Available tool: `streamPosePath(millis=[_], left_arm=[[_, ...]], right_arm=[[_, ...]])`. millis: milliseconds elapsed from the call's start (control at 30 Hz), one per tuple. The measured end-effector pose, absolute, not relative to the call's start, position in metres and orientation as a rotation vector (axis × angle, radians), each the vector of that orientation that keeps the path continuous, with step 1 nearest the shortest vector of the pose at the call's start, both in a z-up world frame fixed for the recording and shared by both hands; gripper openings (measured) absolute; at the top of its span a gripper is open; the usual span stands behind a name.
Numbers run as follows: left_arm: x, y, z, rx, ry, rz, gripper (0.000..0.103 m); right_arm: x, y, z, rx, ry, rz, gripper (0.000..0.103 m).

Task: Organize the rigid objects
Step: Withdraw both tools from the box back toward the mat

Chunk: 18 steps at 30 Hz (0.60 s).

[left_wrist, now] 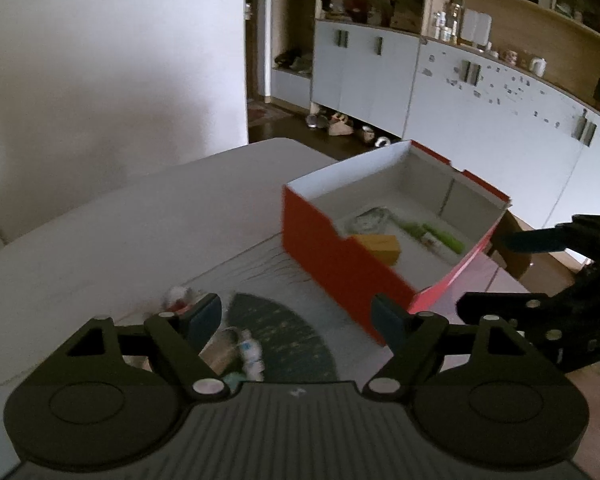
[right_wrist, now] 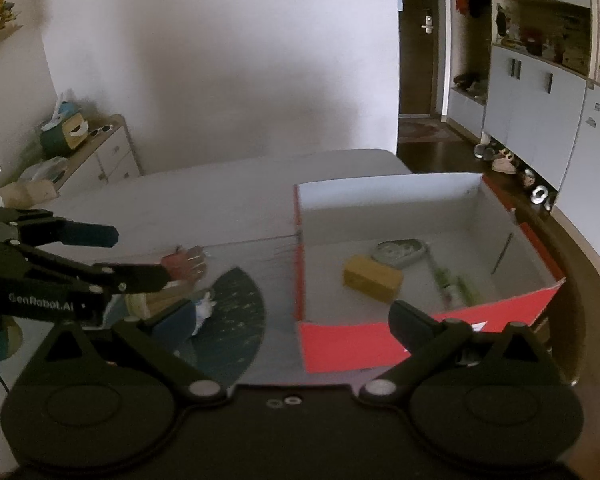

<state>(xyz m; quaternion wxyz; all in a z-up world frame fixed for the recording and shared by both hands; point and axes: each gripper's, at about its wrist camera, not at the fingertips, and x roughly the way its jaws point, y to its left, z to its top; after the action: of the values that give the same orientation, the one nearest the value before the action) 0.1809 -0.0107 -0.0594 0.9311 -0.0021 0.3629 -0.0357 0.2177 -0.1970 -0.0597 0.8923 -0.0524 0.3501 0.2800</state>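
Observation:
A red box (left_wrist: pixel 332 268) with a white inside stands on the table, and holds a yellow block (left_wrist: pixel 380 248), a green tube (left_wrist: pixel 440 236) and a silvery pouch (left_wrist: pixel 370 220). My left gripper (left_wrist: pixel 296 316) is open and empty over a dark green fan-shaped mat (left_wrist: pixel 284 332), left of the box. A small white bottle (left_wrist: pixel 252 354) and a red-and-white object (left_wrist: pixel 180 298) lie by the mat. My right gripper (right_wrist: pixel 294 324) is open and empty, above the box's near red wall (right_wrist: pixel 360 344). In its view are the yellow block (right_wrist: pixel 372 278), green tube (right_wrist: pixel 456 286), pouch (right_wrist: pixel 400 252) and left gripper (right_wrist: pixel 142 256).
The grey table (right_wrist: pixel 220 196) ends behind the box, with dark floor and shoes (right_wrist: pixel 500 162) beyond. Pale cabinets and shelves (left_wrist: pixel 500 92) line the far wall. A low dresser (right_wrist: pixel 100 156) with clutter stands at the left. The right gripper (left_wrist: pixel 480 272) shows at the right edge.

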Motion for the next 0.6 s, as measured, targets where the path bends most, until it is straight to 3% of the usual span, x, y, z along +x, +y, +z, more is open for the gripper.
streamPosePath(millis=[600], left_arm=[[0.132,0.088,-0.114,-0.032,0.75,0.001,0.082]], right_arm=[[0.191,-0.127,-0.078,-0.139,0.772,0.611,0.102]])
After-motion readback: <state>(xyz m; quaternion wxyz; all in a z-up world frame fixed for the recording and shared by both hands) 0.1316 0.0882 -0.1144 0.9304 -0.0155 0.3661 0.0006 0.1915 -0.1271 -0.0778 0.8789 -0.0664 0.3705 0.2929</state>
